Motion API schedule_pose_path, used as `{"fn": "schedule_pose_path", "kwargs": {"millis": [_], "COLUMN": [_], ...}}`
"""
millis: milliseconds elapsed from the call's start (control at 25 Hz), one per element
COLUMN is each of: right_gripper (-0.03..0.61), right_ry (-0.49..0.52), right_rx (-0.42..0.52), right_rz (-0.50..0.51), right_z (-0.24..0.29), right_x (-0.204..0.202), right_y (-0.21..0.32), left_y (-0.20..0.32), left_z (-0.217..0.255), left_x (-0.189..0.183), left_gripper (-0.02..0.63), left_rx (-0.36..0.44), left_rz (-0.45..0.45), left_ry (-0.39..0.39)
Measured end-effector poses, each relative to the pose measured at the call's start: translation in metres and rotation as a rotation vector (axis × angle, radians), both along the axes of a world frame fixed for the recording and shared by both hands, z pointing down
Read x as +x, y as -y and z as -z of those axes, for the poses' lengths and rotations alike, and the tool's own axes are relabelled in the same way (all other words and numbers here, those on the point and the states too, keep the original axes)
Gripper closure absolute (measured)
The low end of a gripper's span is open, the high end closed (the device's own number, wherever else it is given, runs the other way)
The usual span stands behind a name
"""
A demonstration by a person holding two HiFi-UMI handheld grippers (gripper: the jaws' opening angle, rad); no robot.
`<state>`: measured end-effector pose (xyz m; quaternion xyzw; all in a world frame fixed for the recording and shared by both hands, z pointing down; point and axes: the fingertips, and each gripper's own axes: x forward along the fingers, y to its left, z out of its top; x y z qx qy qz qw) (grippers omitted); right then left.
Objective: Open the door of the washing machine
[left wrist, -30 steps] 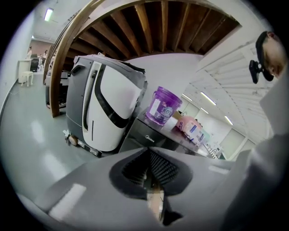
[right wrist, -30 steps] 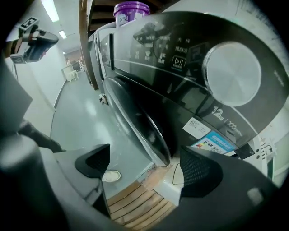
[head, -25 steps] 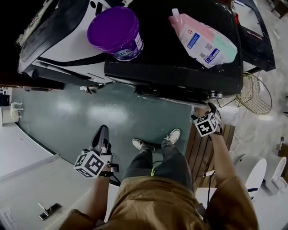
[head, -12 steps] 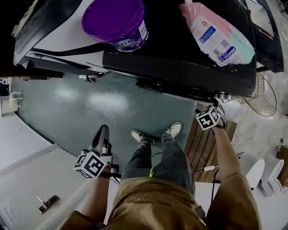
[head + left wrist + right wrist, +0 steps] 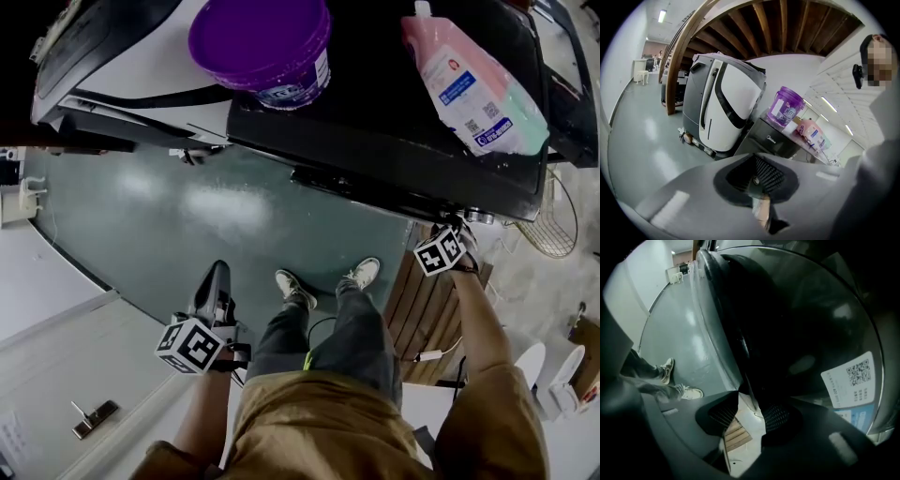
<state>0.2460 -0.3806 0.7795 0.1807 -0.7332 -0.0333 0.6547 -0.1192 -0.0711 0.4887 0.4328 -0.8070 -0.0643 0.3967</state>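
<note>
**Current state.** The right gripper (image 5: 750,400) points steeply down at the front of the washing machine (image 5: 375,131). Its jaws have just been closing and now stand narrow. The dark edge of the round door (image 5: 797,333) runs down between their tips and appears to be gripped there. The glass of the door spreads above and to the right of these jaws. A wooden slatted platform (image 5: 736,433) lies on the floor directly below them. The left gripper (image 5: 215,277) hangs well away from the machine over the floor, with its jaws together and nothing between them.

**Step in hand.** The grip on the door edge looks taken. By this judgement the door is still shut and the pull has not begun.

**Hazards.**
- Shallow hold: only the jaw tips overlap the edge. A quick or off-line pull could strip the jaws off the rim, and the door would remain latched.
- Wrong pull direction: a pull that does not follow the arc of the hinge would load the latch sideways and twist the jaws on the edge.
- Stiff latch: a hard tug could rock the machine. The purple tub (image 5: 262,42) and the pink pouch (image 5: 473,80) rest loose on its top surface, above the jaws, and could slide.
- Swing path: the person's shoes (image 5: 668,369) stand to the left of the jaws, possibly within reach of the opening door.
</note>
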Motion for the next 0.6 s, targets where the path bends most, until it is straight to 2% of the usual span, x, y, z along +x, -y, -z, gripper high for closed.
{"fn": "schedule_pose_path", "kwargs": {"millis": [200, 400, 600], "right_gripper": [0.432, 0.438, 0.442], "right_ry": [-0.106, -0.145, -0.170], "right_rx": [0.017, 0.044, 0.106], "right_rz": [0.016, 0.032, 0.140], "right_z": [-0.009, -0.010, 0.001], "right_x": [0.010, 0.009, 0.001], "right_y": [-0.001, 0.000, -0.002], "left_y": [-0.007, -0.009, -0.013], "left_z": [-0.006, -0.015, -0.020], "left_x": [-0.007, 0.000, -0.001], "left_gripper": [0.554, 0.554, 0.554], "left_rx": [0.002, -0.014, -0.012], "left_rz": [0.006, -0.047, -0.057], "left_ry": [-0.010, -0.027, -0.034]}}
